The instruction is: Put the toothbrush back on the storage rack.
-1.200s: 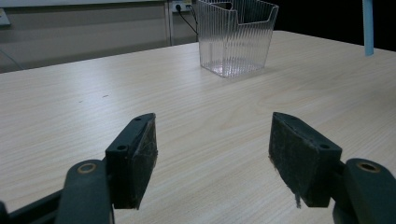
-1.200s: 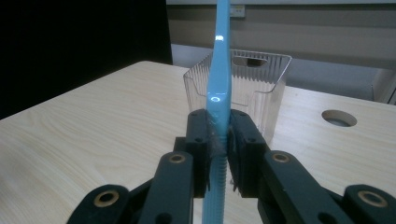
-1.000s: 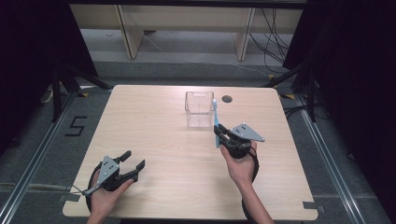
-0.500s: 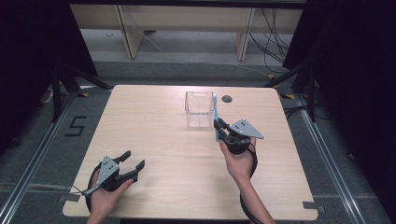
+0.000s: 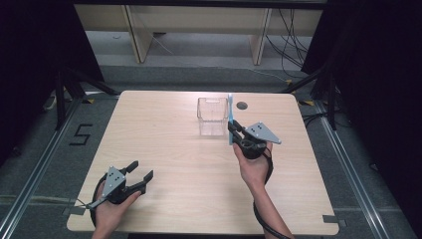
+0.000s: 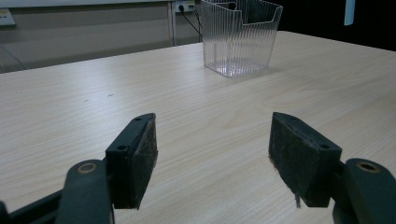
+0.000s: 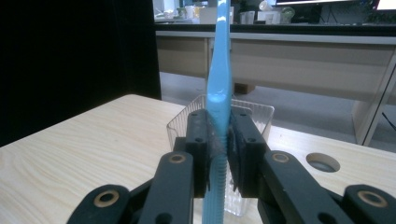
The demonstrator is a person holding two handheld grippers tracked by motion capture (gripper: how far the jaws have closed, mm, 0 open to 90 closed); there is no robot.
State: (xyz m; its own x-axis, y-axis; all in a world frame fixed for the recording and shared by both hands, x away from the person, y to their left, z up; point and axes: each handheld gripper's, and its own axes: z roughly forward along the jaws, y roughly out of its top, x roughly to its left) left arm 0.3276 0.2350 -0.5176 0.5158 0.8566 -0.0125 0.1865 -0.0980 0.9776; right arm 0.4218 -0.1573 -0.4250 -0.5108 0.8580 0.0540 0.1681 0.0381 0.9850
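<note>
Blue and upright, the toothbrush (image 7: 219,88) is clamped in your right tongs (image 7: 219,154) just beside the clear plastic bin (image 5: 213,115) at the far middle of the tabletop (image 5: 164,149), while your left tongs (image 6: 212,163) rest wide apart, holding nothing, near the front edge.

In the right gripper view the top of the blue toothbrush (image 7: 219,88) ran off the upper edge, so its head was out of sight, and the jaws hid part of the handle and most of the clear box (image 7: 261,116). In the left gripper view the upper edge cut off the box rim (image 6: 243,7).
</note>
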